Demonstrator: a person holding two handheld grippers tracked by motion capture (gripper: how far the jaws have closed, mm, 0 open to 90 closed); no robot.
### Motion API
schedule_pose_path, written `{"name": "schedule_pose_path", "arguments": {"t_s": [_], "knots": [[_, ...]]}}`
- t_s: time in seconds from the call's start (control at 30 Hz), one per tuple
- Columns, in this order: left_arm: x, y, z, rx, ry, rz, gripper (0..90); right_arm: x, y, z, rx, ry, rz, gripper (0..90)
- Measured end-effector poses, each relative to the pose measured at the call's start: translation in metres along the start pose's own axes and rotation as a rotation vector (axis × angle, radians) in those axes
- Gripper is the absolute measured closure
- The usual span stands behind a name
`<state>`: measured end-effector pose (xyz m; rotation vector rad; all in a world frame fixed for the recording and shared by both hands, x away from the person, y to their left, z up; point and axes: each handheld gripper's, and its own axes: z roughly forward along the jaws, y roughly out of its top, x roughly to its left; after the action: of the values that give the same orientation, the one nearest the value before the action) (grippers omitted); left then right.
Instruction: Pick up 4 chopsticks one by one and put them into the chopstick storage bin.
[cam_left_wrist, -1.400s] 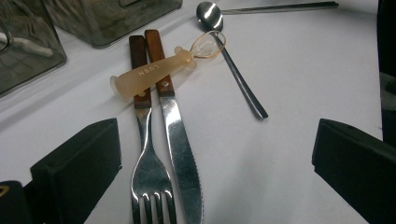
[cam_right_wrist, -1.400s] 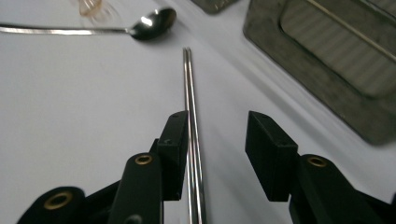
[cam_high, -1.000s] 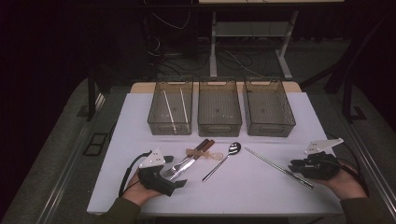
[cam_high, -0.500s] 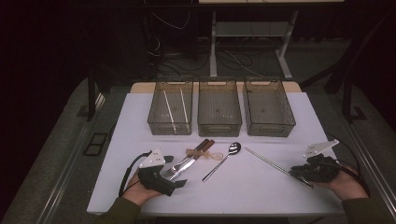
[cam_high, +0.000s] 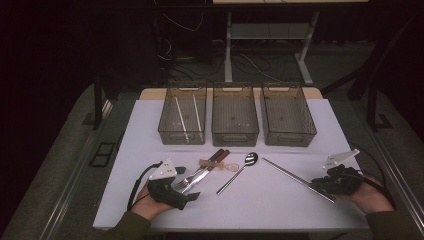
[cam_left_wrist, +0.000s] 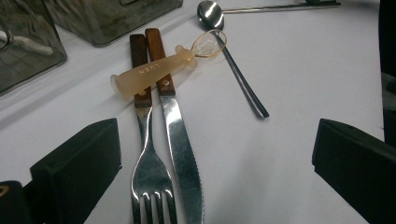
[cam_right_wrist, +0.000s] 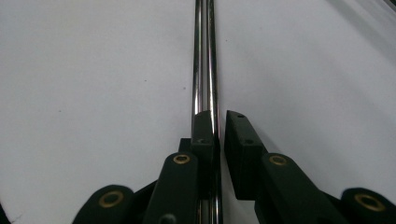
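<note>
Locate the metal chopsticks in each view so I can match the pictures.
High view: metal chopsticks lie slantwise on the white table, right of the spoon, near end at the right gripper.
Left gripper view: thin rods along the top edge, right of the spoon bowl.
Right gripper view: two rods run up the middle, between the nearly shut jaws.
Shared landmark: the spoon for two views; the table for all.

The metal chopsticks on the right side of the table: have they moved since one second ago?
No. The metal chopsticks still lie diagonally, their far tip just below the right bin; the right tool has just closed on their near end.
</note>
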<state>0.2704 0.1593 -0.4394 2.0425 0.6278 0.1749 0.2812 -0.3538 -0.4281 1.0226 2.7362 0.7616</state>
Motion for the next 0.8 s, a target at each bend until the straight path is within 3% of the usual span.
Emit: {"name": "schedule_pose_path", "arguments": {"t_s": [0.13, 0.43, 0.8], "knots": [[0.0, 0.0, 0.0, 0.0, 0.0, 0.001, 0.0, -0.001, 0.005, 0.001, 0.026, -0.003, -0.012, 81.9], [0.0, 0.0, 0.0, -0.006, 0.001, 0.002, 0.1, -0.001, 0.025, 0.01, 0.168, -0.007, -0.059, 81.9], [0.0, 0.0, 0.0, -0.002, -0.001, 0.006, 0.2, -0.001, 0.058, 0.024, 0.426, -0.009, -0.081, 82.2]]}}
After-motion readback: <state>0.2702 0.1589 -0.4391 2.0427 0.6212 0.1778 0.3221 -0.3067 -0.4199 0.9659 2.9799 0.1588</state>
